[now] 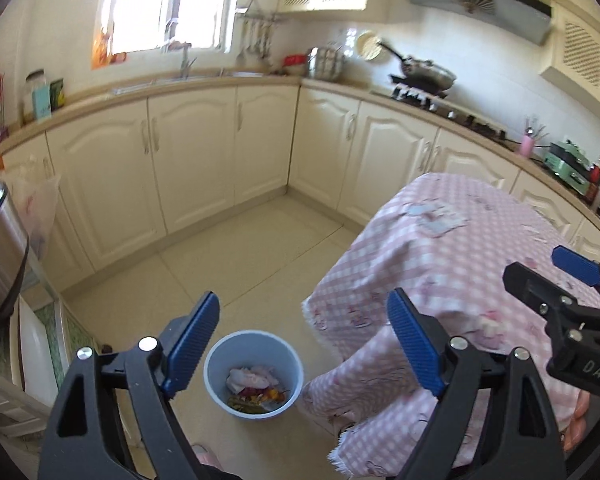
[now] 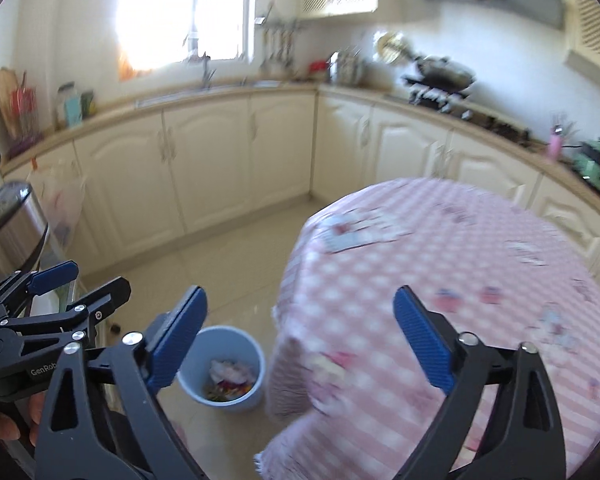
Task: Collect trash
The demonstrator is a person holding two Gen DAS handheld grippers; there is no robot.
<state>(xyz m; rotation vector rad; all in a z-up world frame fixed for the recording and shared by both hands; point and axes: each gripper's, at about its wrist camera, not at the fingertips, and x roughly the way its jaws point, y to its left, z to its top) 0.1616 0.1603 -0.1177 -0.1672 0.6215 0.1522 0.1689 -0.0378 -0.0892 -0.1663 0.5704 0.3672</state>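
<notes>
Left gripper (image 1: pixel 304 340): jaws spread wide, nothing between the pads; held above the floor (image 1: pixel 236 248). Right gripper (image 2: pixel 300 336): jaws likewise spread wide and empty, over the near edge of the tabletop.

Blue bin (image 1: pixel 253 374) stands on the floor, just left of the tabletop's hanging pink checked cloth (image 1: pixel 440 264). Inside the bin: crumpled white-pink tissue (image 1: pixel 252 378) on top, with mixed food scraps (image 1: pixel 260 398) in red, orange and green under it.

Papers (image 1: pixel 436 214) lie at the far end of the tabletop. Cream cabinets (image 1: pixel 188 152) line the far wall. Right wrist view is motion-blurred.
</notes>
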